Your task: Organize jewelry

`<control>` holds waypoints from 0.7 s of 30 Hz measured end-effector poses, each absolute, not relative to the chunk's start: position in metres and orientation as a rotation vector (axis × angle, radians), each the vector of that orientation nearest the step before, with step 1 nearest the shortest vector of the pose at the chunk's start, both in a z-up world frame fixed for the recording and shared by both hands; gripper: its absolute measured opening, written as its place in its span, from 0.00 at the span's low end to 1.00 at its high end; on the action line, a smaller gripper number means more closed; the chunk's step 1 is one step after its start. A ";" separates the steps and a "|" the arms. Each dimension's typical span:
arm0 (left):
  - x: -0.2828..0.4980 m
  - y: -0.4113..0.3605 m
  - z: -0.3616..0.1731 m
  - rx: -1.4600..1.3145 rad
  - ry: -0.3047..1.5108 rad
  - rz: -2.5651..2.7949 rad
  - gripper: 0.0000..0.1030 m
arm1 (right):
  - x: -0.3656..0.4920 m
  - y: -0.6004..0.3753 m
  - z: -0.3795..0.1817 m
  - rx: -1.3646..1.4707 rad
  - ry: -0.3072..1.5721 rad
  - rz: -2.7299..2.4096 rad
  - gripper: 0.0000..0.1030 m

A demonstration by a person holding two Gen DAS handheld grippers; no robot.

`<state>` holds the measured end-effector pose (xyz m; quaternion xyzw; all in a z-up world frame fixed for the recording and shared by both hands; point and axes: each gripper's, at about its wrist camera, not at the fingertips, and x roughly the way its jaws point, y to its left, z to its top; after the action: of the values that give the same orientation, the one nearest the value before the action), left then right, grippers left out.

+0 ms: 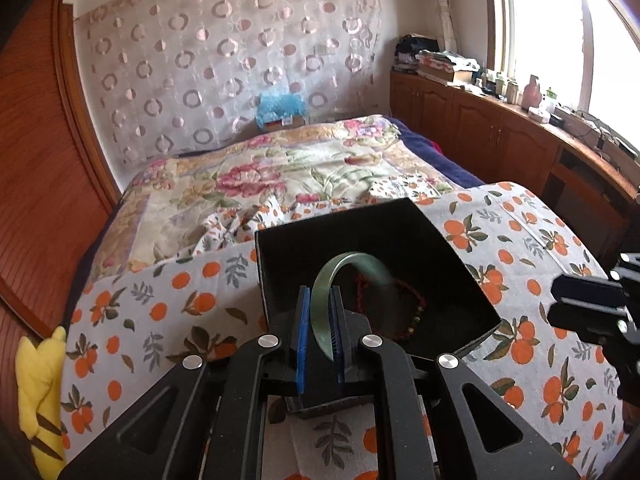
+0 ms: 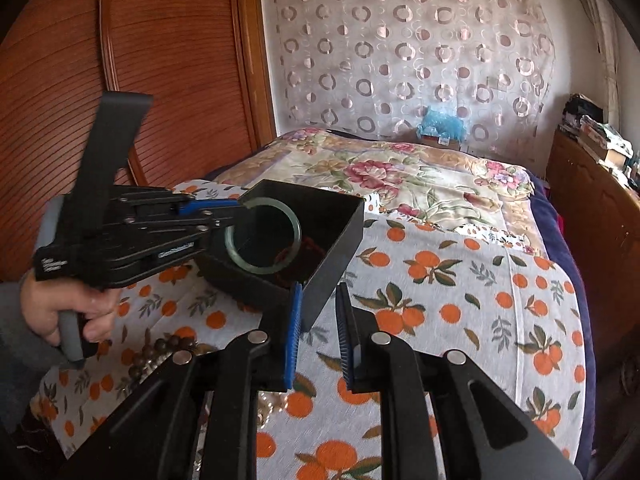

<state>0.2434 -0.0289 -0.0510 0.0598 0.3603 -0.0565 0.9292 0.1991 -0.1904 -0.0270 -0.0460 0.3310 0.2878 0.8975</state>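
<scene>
My left gripper [image 1: 321, 300] is shut on a pale green jade bangle [image 1: 347, 265] and holds it upright over the open black box [image 1: 340, 220]. A red beaded bracelet [image 1: 416, 312] lies inside the box. In the right wrist view the left gripper [image 2: 240, 210] holds the bangle [image 2: 262, 270] above the box [image 2: 340, 240]. My right gripper [image 2: 318, 300] is open and empty, its fingers on either side of the box's near corner. A dark wooden bead string [image 2: 168, 350] lies on the cloth left of it.
An orange-print cloth [image 2: 460, 280] covers the near end of the bed. A floral bedspread [image 1: 260, 168] lies beyond. A wooden wardrobe [image 2: 160, 60] stands on the left, wooden cabinets [image 1: 500, 132] on the right. A yellow plush toy [image 1: 40, 384] sits at the bed's left edge.
</scene>
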 end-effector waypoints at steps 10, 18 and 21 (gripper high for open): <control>0.204 -0.017 -0.038 0.103 0.711 -0.145 0.25 | 0.158 -0.186 -0.041 -0.096 0.696 0.619 0.23; 0.157 -0.009 -0.037 0.073 0.690 -0.188 0.36 | 0.131 -0.183 -0.056 -0.101 0.741 0.641 0.28; 0.139 -0.006 -0.040 0.051 0.685 -0.186 0.38 | 0.127 -0.182 -0.065 -0.109 0.781 0.645 0.28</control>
<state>0.1395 -0.0064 -0.0396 0.0250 0.3355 -0.0909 0.9373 0.1270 -0.1817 -0.0652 -0.0521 0.3737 0.3085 0.8732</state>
